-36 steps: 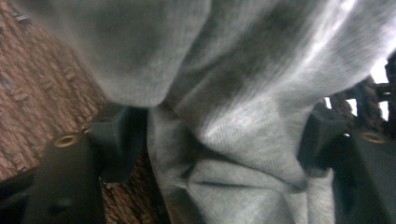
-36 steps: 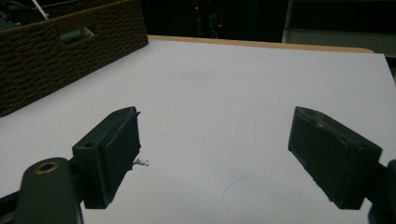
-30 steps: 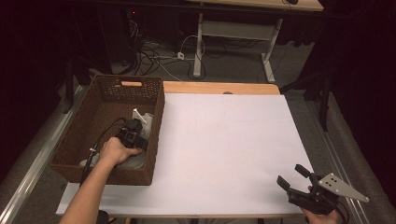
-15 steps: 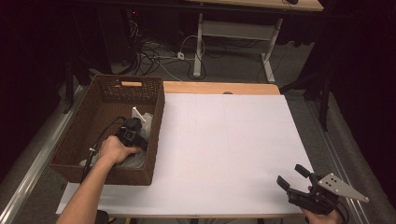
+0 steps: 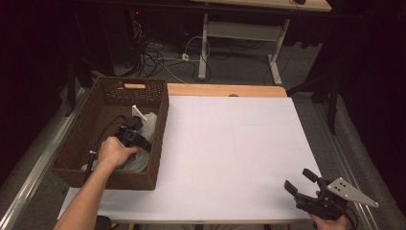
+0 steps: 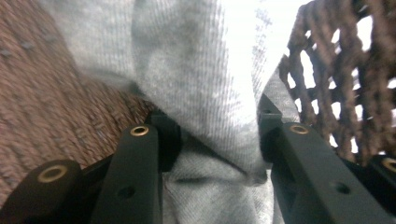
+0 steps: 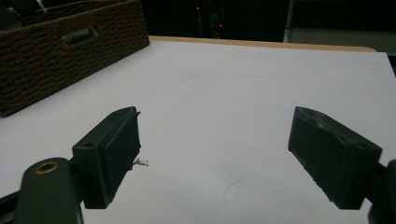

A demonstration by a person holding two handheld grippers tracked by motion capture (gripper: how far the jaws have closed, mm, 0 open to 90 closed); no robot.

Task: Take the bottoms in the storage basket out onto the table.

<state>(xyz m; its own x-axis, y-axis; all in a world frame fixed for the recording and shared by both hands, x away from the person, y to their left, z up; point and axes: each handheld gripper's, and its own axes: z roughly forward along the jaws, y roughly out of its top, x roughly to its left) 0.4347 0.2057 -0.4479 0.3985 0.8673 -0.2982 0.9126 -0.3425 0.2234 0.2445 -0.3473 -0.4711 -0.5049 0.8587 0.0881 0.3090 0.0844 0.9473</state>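
Note:
My left gripper (image 5: 139, 125) reaches into the brown wicker basket (image 5: 107, 176) at the table's left. Its jaws have just been closing, and both pads now pinch a fold of grey knitted cloth (image 6: 187, 70). In the left gripper view, the left gripper (image 6: 215, 135) has that cloth bunched between its black fingers (image 6: 140, 158), with the basket's woven wall close on the right. From above, the cloth (image 5: 149, 120) shows pale against the basket's right wall. My right gripper (image 5: 299, 179) rests near the table's front right corner, open, with nothing between its pads (image 7: 114, 149).
A white sheet (image 5: 230, 143) covers the table, with a wooden edge (image 5: 225, 89) along the far side. The right gripper view has the basket (image 7: 56, 56) at its far left. Cables and desk legs lie on the floor behind the table.
My left hand has edged only slightly inside the basket. The right gripper has kept still.

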